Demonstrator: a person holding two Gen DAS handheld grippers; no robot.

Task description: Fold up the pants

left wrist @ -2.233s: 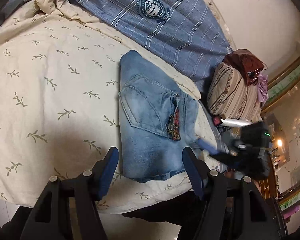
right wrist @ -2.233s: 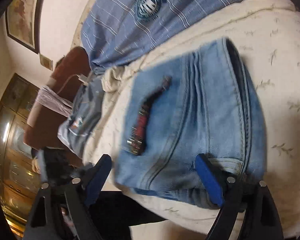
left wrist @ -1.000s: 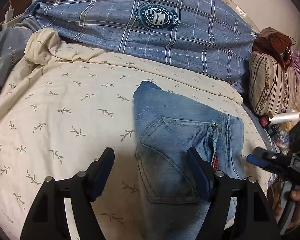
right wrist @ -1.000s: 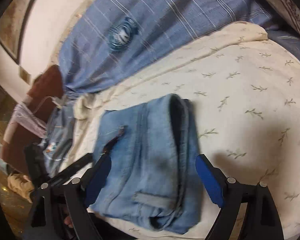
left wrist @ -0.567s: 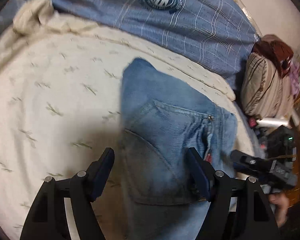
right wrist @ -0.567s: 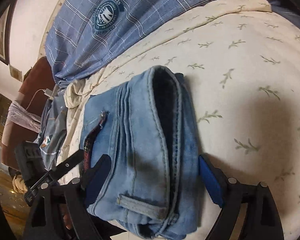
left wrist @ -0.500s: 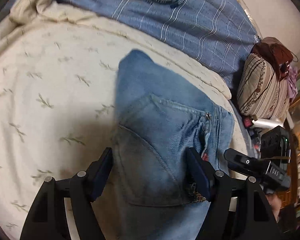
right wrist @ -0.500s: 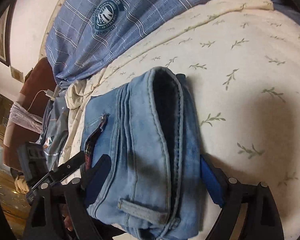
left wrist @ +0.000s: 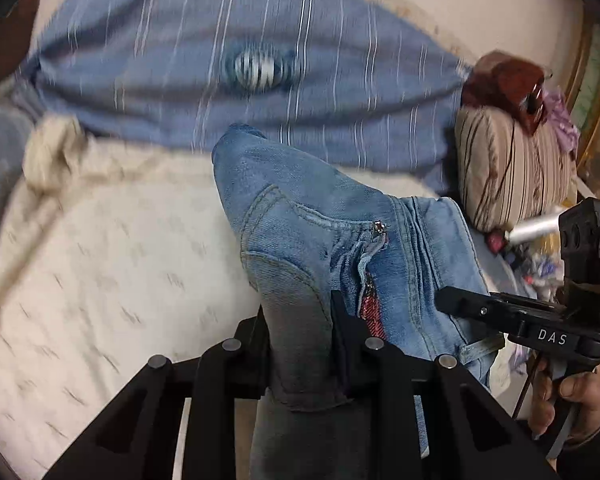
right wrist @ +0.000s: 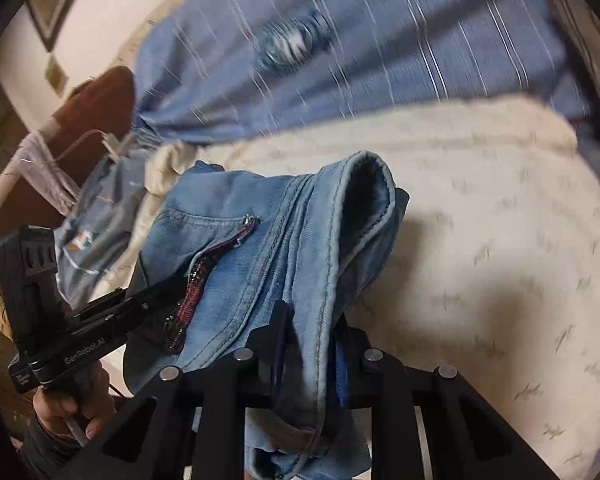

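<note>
both tools [left wrist: 300, 344] now clamped on jeans [left wrist: 320, 220]

The bed's got a cream sheet with little leaf sprigs [left wrist: 100, 280] all over it. Past the fingers a blue plaid quilt with a round crest [left wrist: 260, 68] lies across the far end, and off to their right there's a striped pillow [left wrist: 512, 172].

I am seeing the folded light-blue denim pants [left wrist: 320, 216] bunching upward off the cream leaf-print bedspread [left wrist: 100, 248], back pocket and red trim facing up, near edges pinched and lifting.
</note>
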